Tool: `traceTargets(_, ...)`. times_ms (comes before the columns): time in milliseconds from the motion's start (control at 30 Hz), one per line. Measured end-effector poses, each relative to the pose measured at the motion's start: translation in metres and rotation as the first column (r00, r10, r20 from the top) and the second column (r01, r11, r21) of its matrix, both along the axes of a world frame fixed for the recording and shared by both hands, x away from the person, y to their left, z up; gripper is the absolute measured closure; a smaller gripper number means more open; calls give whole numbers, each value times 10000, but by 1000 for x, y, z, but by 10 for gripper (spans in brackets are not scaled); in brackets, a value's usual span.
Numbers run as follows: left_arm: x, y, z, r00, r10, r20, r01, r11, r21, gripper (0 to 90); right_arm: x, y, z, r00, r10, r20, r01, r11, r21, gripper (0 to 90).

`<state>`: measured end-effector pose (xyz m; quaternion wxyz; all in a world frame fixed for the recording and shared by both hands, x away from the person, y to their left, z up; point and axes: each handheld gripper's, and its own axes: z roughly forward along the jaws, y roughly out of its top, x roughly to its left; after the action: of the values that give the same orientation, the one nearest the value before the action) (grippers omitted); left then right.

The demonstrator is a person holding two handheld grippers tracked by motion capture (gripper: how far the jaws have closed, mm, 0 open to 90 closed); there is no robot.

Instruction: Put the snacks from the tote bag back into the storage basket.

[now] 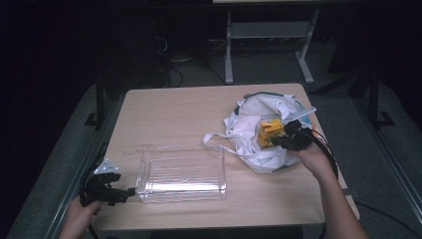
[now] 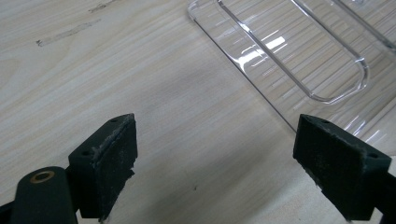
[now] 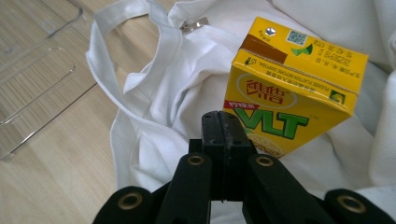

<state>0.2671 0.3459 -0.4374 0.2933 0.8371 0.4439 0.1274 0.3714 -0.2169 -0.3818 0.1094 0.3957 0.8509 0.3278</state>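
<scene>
A yellow VLT drink carton (image 1: pixel 270 132) (image 3: pixel 294 88) lies tilted on a crumpled white cloth bag (image 1: pixel 249 119) (image 3: pixel 159 107) at the right of the table. My right gripper (image 1: pixel 279 141) (image 3: pixel 224 122) is shut, its tips pressed together right against the carton's lower front edge; nothing shows between the pads. A clear plastic container (image 1: pixel 181 174) (image 2: pixel 303 51) stands empty near the front. My left gripper (image 1: pixel 127 191) (image 2: pixel 215 163) is open just left of the container's near corner, low over bare wood.
The bag's white handle strap (image 1: pixel 214 139) trails toward the container's far right corner. The table's front edge (image 1: pixel 199 225) runs close to both hands. A cable (image 1: pixel 328 149) loops from the right gripper. Desk legs (image 1: pixel 229 50) stand on the floor beyond.
</scene>
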Motion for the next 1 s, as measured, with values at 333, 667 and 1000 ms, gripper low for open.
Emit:
traceTargets(333,1,-2,-1,10000,-96,-1,96,9999,96,137,14,9,-10,9997,-186,-180,185,9998,-50,900)
traceTargets(667,0,-2,-1,9999,-110,14,110,9996,262,137,18,13,-17,9995,-268,-140,267,9996,-92,900)
traceTargets(1000,-2,-1,-1,10000,-65,31,64,9997,255,137,18,16,-18,9994,-331,-62,330,9993,-151,900)
